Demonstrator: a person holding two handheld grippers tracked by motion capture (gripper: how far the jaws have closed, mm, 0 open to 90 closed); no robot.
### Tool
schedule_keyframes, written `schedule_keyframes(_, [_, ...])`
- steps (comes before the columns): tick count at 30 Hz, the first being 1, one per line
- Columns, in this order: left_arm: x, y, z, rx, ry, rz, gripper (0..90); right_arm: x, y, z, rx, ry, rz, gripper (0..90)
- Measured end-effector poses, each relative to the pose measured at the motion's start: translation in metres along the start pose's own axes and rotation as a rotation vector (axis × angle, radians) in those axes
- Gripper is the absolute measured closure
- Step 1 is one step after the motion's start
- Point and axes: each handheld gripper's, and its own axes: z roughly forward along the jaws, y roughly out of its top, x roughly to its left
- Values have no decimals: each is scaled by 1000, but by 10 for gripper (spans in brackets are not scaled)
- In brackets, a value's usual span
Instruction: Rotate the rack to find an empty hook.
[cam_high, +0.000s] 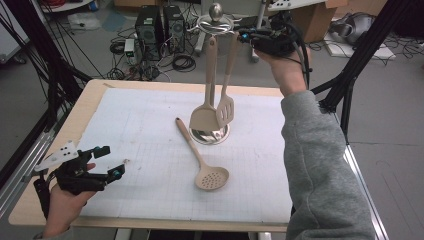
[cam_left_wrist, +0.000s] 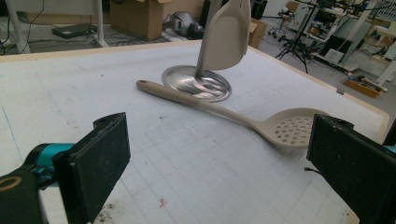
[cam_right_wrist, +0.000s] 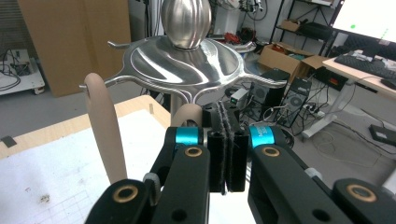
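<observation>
Hanging beige utensils on the polished steel rack (cam_high: 216, 22)

Right tool (cam_high: 246, 36) pinched shut, empty, beside rack top; left tool (cam_high: 107, 162) agape toward beige perforated silicone spoon (cam_high: 202, 159) lying before rack.

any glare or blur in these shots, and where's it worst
High view: sharp, even light, with bright reflections on the stand's steel base. Left gripper view: the base mirrors the hanging spatula; the near jaws look soft. Right gripper view: strongest glare, on the stand's top disc and a blown-out monitor.

White gridded mat (cam_high: 150, 130), cardboard boxes (cam_left_wrist: 140, 16), computer towers (cam_high: 159, 25), cables (cam_high: 182, 62)
</observation>
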Motion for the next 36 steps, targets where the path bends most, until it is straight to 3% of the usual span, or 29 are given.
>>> schedule_keyframes(36, [1,-2,3,11,-1,-4,66,16,1,-4,-8,-2,9,898])
